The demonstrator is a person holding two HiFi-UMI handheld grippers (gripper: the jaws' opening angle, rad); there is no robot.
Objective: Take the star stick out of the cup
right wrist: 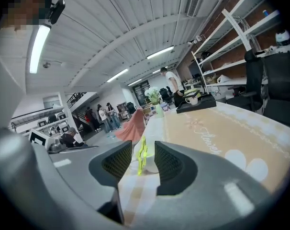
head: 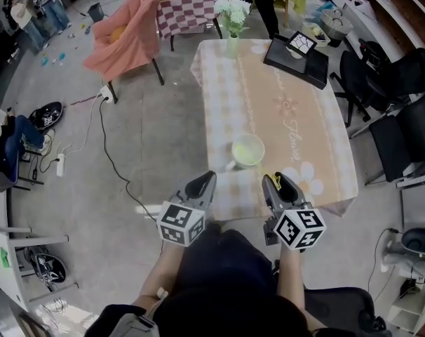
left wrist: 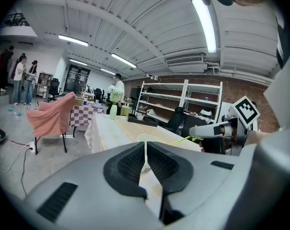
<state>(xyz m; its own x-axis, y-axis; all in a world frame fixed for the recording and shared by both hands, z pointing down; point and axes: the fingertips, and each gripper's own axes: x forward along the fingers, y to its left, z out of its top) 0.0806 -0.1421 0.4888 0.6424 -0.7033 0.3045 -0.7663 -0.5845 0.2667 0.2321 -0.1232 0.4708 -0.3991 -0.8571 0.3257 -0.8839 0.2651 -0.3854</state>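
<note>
The right tongs (right wrist: 142,159) are spread wide. The star stick (right wrist: 140,158) stands up between the two pads with a gap on each side, so nothing is pinching it. The left tongs (left wrist: 146,150) are pressed together with nothing in them. The stick is yellow-green and sits right at the tip of the right tongs. It is just in front of the cup (head: 247,149), which is on the near part of the table (head: 318,125). In the head view the cup looks empty, so I think the stick is already out of it. I cannot tell if the bottom of the stick touches the table. This looks like the letting-go step, with the stick out and loose. The next move, I think, is to pull the right tongs back slowly, so the pads do not bump the stick or the cup. The person (head: 219,279) holds both tongs low and close to the body. They are side by side at the near edge of the table, both pointing forward and a little down.
</note>
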